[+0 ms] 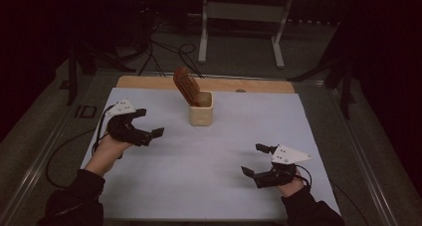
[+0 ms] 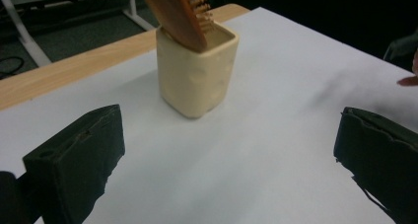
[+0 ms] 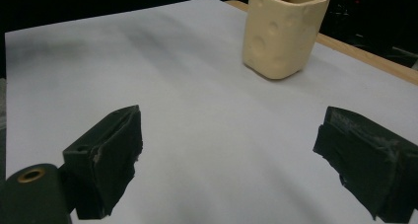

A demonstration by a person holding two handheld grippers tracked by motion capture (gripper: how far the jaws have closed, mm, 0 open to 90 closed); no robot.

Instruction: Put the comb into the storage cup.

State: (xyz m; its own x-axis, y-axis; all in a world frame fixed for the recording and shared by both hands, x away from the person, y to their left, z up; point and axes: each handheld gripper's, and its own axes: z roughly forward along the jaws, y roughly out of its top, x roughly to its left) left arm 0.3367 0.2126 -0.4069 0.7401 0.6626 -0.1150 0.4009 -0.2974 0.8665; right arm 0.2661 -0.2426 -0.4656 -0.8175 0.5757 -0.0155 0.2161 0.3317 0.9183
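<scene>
- Brush [image 1: 186, 85] in cup [image 1: 201, 114], upper centre of high view, handle leaning up-left.
- Left gripper [image 1: 148, 125] nearer, jaws wide open, empty.
- Right gripper [image 1: 258, 161] lower right, likewise open, empty.

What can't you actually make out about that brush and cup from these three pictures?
- Lower end of the brush: hidden inside the cream cup in the high view.
- Top of the brush: cut off by the upper edge in the left gripper view.
- Most of the brush: cut off above the cup rim in the right gripper view.
- Anything else inside the cup: hidden by its walls.
- Small dark spot on the wooden table edge: too small to identify.
</scene>
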